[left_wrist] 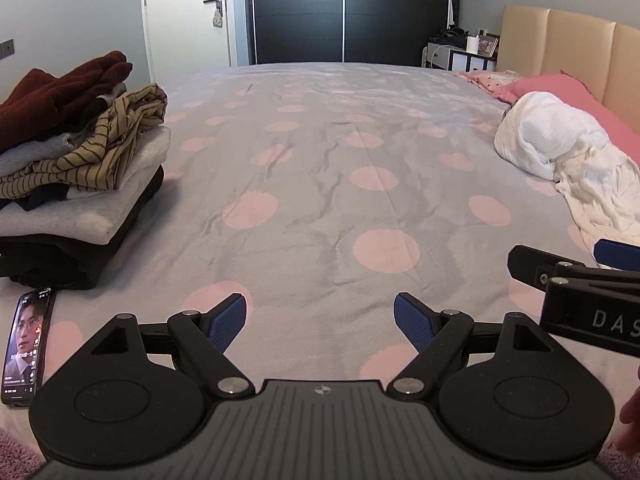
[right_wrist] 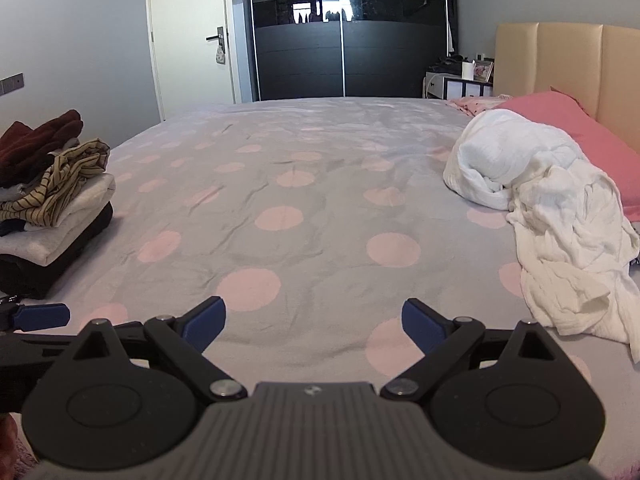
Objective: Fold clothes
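A pile of clothes [left_wrist: 76,148] sits at the left of the bed: a maroon garment on top, a tan striped shirt [right_wrist: 60,184], grey and black folded pieces below. My left gripper [left_wrist: 320,320] hovers open over the grey sheet with pink dots, nothing between its blue pads. My right gripper [right_wrist: 314,326] is likewise open and empty over the sheet. In the left wrist view the right gripper [left_wrist: 580,268] pokes in from the right edge. A crumpled white cloth [right_wrist: 540,216] lies at the right of the bed.
A phone [left_wrist: 28,344] with its screen lit lies on the bed in front of the clothes pile. Pink pillows [right_wrist: 580,136] and a beige headboard [right_wrist: 560,60] stand at the right. A dark wardrobe [right_wrist: 344,32], a door and a nightstand are beyond the bed.
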Tool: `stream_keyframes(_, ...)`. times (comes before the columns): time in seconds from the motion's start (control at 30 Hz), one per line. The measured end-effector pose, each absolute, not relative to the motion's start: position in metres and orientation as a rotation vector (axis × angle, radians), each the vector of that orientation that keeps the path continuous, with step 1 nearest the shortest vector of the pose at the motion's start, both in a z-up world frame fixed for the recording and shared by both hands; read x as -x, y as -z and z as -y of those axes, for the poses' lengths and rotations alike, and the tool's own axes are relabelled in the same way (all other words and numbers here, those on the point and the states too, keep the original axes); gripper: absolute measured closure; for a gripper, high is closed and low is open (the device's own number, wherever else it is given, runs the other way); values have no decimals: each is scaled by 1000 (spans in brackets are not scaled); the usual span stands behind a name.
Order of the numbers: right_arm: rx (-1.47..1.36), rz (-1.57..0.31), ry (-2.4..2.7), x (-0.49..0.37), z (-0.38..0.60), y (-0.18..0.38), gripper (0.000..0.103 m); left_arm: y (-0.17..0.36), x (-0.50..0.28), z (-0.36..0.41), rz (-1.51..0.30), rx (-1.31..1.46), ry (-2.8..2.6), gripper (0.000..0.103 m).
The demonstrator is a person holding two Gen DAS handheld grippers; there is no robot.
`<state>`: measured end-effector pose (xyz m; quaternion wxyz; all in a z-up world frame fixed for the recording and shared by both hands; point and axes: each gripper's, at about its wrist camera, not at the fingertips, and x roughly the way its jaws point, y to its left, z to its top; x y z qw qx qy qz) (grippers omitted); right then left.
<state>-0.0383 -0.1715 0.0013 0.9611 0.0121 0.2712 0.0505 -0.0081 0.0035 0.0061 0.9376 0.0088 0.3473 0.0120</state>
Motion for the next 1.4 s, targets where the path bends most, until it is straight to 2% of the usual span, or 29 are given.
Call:
stream_keyframes(0.53,-2,-448,-52,45,166,-12,7,-15,7,-5,-688,6,-15,22)
stream_keyframes(1.4,-49,-525,-80,40,171,-2,7,-12,8,-10,-696,0,-41,22)
